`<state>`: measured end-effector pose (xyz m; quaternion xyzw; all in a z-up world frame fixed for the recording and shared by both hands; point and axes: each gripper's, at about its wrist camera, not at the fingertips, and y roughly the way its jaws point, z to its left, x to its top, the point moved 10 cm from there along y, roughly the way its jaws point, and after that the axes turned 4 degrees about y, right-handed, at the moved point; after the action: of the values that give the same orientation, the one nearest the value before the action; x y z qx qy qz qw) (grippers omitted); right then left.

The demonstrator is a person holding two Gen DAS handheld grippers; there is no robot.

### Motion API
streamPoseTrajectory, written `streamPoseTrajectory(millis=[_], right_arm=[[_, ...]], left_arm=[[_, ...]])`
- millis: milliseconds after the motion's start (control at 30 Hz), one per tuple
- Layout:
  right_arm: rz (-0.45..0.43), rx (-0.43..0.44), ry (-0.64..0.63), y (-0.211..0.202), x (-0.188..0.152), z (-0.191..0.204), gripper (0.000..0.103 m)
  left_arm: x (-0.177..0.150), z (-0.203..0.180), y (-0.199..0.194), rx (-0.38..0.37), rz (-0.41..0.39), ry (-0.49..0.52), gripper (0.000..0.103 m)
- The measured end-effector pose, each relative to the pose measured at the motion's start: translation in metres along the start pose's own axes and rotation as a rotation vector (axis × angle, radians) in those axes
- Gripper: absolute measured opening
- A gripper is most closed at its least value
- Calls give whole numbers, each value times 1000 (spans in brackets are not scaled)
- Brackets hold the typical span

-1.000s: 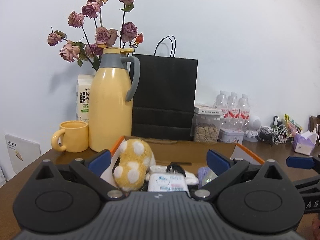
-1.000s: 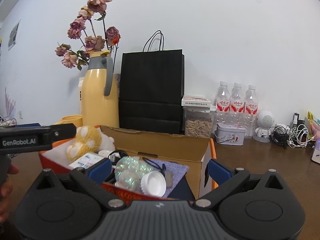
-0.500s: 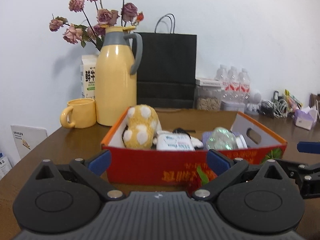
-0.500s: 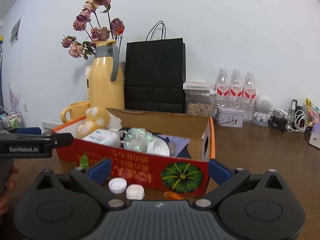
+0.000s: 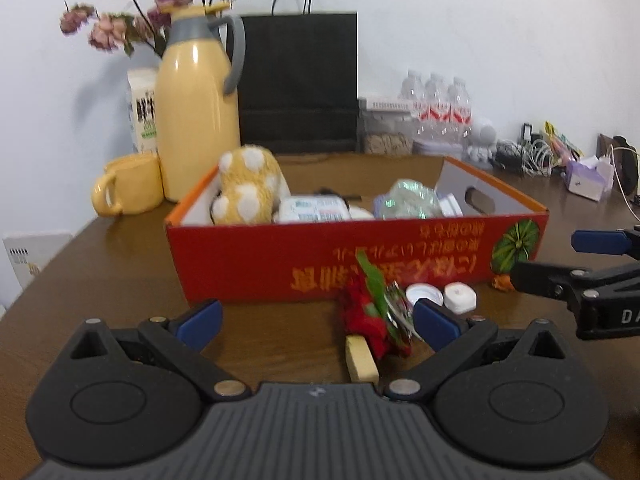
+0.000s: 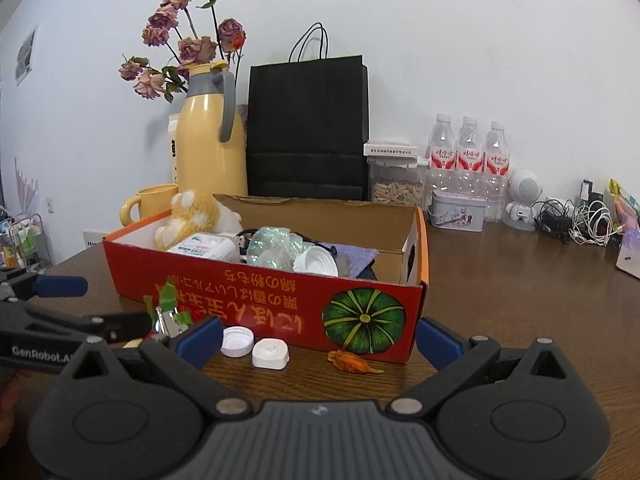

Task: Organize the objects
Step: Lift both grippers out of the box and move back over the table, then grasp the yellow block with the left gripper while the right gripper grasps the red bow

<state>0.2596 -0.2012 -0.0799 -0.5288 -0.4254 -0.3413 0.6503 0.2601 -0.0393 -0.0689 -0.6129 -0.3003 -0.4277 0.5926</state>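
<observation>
Facing a brown wooden bench (image 6: 520,288), I hold a gripper in each hand, both low in front of a red cardboard box (image 5: 280,264). My left gripper (image 5: 318,322) has its jaws spread wide with nothing between them; a red and green artificial flower (image 5: 374,312) lies on the bench just ahead of it, near its right finger. My right gripper (image 6: 320,338) also has its jaws wide apart and empty. Between it and the box wall lie a white bottle cap (image 6: 237,336), a white squarish lid (image 6: 271,354) and a small orange dried husk (image 6: 352,361). Inside the box sit a yellow spotted plush toy (image 5: 248,188), a white packet (image 5: 310,209) and a crumpled clear bottle (image 6: 274,248). Behind the box stand a yellow thermos jug (image 6: 210,140), a yellow mug (image 5: 128,190) and a black paper bag (image 6: 308,128).
</observation>
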Motion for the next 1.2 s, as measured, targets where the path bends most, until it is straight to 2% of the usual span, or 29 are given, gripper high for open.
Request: streamPoseTrajectory(millis=[133, 200, 400, 467, 500, 567, 667, 1067, 1200], right_arm=[[24, -2, 0, 5, -4, 0, 103], [32, -3, -2, 7, -6, 0, 103], [45, -3, -7, 9, -9, 1, 103], [45, -3, -7, 9, -9, 1, 103], [45, -4, -8, 10, -9, 1, 103], [46, -4, -8, 10, -9, 1, 103], [49, -7, -10, 10, -10, 1, 103], [56, -10, -6, 12, -11, 0, 103], [62, -14, -3, 13, -11, 0, 103]], left_arm=[[-13, -3, 2, -25, 77, -9, 103], [-16, -5, -1, -35, 80, -8, 100], [-21, -7, 2, -67, 113, -20, 66], [-22, -9, 2, -86, 118, -21, 50], [-22, -10, 3, -94, 124, -21, 47], [-24, -12, 4, -107, 137, -22, 25], [-24, -13, 3, -117, 131, -24, 14], [-16, -4, -12, -69, 53, -50, 13], [-11, 2, -25, -38, -18, -56, 12]])
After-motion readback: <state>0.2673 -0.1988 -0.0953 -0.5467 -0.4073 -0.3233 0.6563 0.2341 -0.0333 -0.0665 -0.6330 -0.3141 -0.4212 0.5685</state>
